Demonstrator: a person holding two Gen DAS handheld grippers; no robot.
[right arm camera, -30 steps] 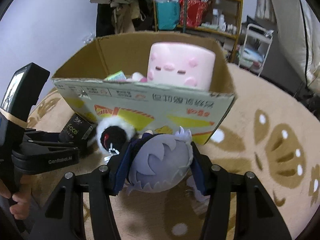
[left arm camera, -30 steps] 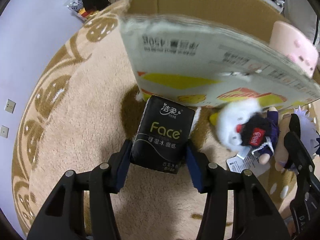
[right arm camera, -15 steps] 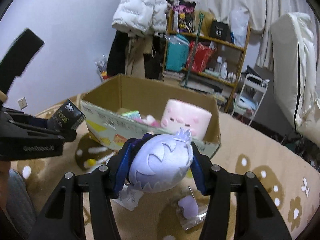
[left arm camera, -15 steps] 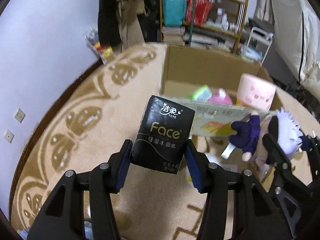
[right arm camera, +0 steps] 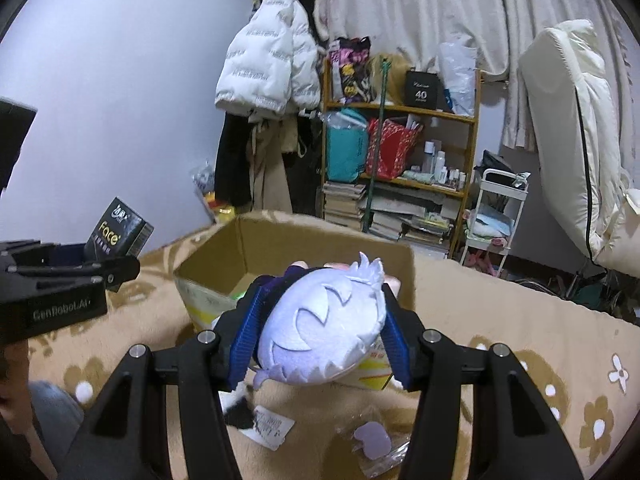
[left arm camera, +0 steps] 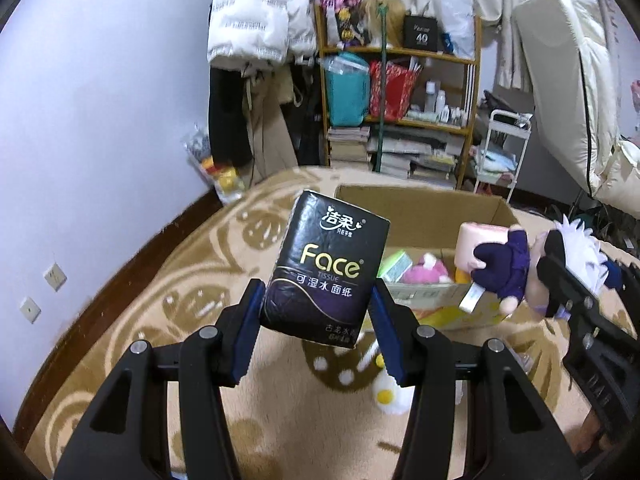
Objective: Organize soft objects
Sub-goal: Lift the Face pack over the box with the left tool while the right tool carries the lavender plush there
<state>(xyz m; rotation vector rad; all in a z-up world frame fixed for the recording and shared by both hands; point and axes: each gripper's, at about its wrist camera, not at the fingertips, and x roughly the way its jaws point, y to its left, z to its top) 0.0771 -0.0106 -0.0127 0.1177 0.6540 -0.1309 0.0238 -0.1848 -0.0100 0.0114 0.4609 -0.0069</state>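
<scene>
Both grippers are raised toward the cardboard box (left arm camera: 420, 216), presumably for dropping. The left gripper (left arm camera: 320, 320) pinches a black tissue pack (left arm camera: 328, 272); the right gripper (right arm camera: 320, 332) squeezes a white-haired plush doll (right arm camera: 320, 328) by its head.

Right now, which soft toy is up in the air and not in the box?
The white-haired doll, squeezed in the right gripper; the pink toys sit inside the cardboard box.
</scene>
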